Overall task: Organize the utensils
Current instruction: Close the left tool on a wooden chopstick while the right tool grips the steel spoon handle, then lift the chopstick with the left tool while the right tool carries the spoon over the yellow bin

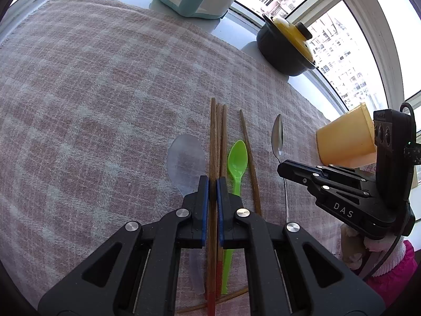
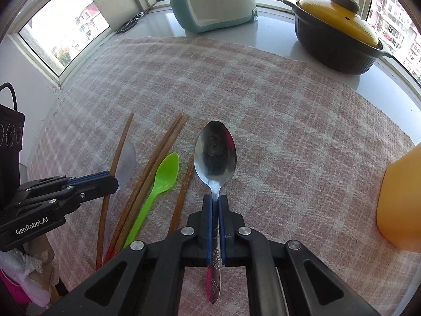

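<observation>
Left gripper (image 1: 212, 184): clamped on one chopstick (image 1: 212, 142), which points to 12 o'clock over the checked cloth (image 1: 92, 92). Right gripper (image 2: 215, 202): clamped on the steel spoon (image 2: 215, 155) at its neck, bowl toward 12 o'clock. On the cloth: green spoon (image 2: 161, 181) at the steel spoon's 9 o'clock, among loose chopsticks (image 2: 155, 168); clear spoon (image 1: 185, 160) beside them. Yellow cup (image 2: 400, 200) at 3 o'clock. Lidded pot (image 2: 339, 34) at 1 o'clock.

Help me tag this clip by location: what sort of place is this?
Probably a home kitchen or dining nook beside a bay window: a yellow-lidded casserole pot on the sill, a checked cloth under spoons and chopsticks, apartment blocks outside.
</observation>
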A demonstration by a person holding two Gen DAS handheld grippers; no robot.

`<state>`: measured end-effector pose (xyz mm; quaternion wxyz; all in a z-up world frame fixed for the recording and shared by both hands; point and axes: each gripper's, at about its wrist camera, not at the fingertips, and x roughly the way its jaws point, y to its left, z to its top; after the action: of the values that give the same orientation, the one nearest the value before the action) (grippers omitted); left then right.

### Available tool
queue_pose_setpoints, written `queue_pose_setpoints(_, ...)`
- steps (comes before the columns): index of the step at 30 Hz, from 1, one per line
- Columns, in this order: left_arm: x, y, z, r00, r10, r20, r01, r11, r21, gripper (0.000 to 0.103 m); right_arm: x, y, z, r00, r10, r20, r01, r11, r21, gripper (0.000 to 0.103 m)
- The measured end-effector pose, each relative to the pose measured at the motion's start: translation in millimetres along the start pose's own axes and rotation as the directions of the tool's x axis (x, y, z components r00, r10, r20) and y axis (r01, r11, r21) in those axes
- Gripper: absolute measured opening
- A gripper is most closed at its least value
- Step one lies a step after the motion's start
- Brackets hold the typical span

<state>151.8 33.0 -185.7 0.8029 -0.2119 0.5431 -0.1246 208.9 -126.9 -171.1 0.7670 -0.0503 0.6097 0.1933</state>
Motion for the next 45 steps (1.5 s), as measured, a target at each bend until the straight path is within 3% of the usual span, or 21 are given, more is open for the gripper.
queue_pose_setpoints(11,-26,-17,3,0.998,-0.002,0.066,0.000,1.000,0.031,0.004,-34,6,-4,0.994,0.021,0.107,-0.020,1.000,-0.012,0.001)
queue_pose_setpoints(30,-62,-64,6,0.985,-0.036,0.166,0.017,0.994,0.110,0.003,-112,2,-28,0.962,0.032,0.272,-0.026,0.999,-0.025,0.001)
queue_pose_setpoints(45,-90,-153,18,0.954,-0.147,0.260,0.093,0.973,0.211,0.003,-191,-48,-60,0.922,0.004,0.388,-0.013,1.000,0.020,0.001)
